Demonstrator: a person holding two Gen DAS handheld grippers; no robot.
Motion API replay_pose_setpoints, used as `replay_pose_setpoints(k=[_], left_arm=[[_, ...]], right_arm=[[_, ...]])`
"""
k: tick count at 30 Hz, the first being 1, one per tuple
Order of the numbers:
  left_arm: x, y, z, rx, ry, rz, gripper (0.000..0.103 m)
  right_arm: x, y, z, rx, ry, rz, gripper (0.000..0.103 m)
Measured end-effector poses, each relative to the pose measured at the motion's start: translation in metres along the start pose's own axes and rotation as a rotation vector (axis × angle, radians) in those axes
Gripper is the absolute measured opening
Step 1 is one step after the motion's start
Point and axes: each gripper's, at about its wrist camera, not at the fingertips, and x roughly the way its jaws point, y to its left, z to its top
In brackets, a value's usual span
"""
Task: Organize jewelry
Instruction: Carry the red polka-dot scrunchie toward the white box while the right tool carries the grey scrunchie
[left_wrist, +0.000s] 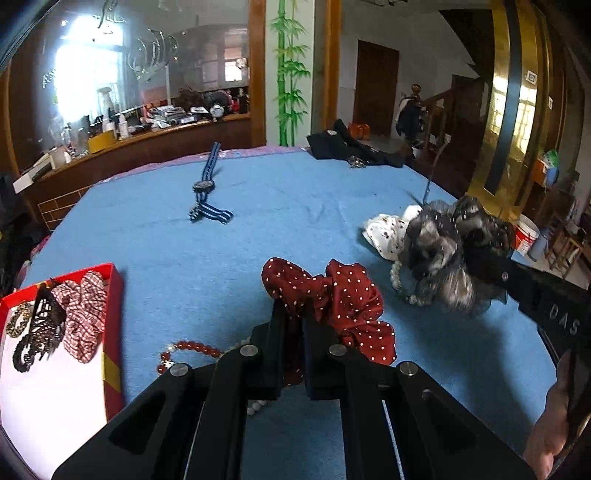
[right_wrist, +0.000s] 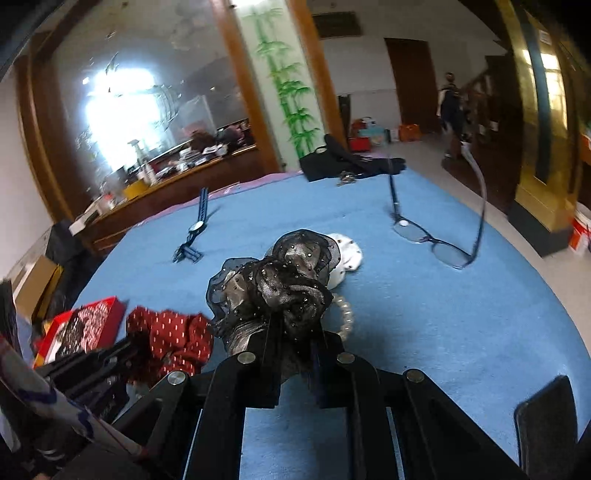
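Scrunchies are being pinched: the red dotted scrunchie (left_wrist: 332, 295) by the left claw (left_wrist: 293, 332), the black gauze scrunchie (right_wrist: 273, 284) by the right claw (right_wrist: 295, 350), over the blue tabletop (left_wrist: 258, 229); the pearl bracelet (right_wrist: 345, 314) is probably risking being snagged by trailing gauze; the red box (left_wrist: 112, 314) is waiting nearby.

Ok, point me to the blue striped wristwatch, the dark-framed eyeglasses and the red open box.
Blue striped wristwatch (left_wrist: 202, 185), left wrist view, on its round dial.
Dark-framed eyeglasses (right_wrist: 447, 253), right wrist view, on the near lens.
Red open box (left_wrist: 112, 328), left wrist view, on its right wall.
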Motion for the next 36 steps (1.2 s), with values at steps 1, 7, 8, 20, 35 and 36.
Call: replay_pose_setpoints(k=[1, 7, 8, 20, 35, 36], left_arm=[[-0.001, 0.0, 0.0, -0.001, -0.004, 0.005, 0.007], [-0.006, 0.004, 0.002, -0.005, -0.04, 0.047, 0.007], [-0.007, 0.004, 0.002, -0.002, -0.046, 0.055, 0.007], [-0.011, 0.007, 0.002, -0.001, -0.071, 0.084, 0.007], [-0.028, 0.009, 0.004, -0.022, -0.123, 0.105, 0.007], [-0.03, 0.01, 0.004, -0.028, -0.125, 0.102, 0.007]], right_arm=[[0.001, 0.0, 0.0, -0.005, 0.001, 0.004, 0.012], [0.002, 0.007, -0.002, -0.028, 0.001, 0.014, 0.012], [0.0, 0.008, -0.003, -0.031, 0.001, 0.015, 0.012], [0.001, 0.012, -0.004, -0.063, 0.002, 0.03, 0.012], [0.003, 0.018, -0.005, -0.076, 0.007, 0.023, 0.013], [-0.001, 0.019, -0.004, -0.069, 0.002, 0.024, 0.013]])
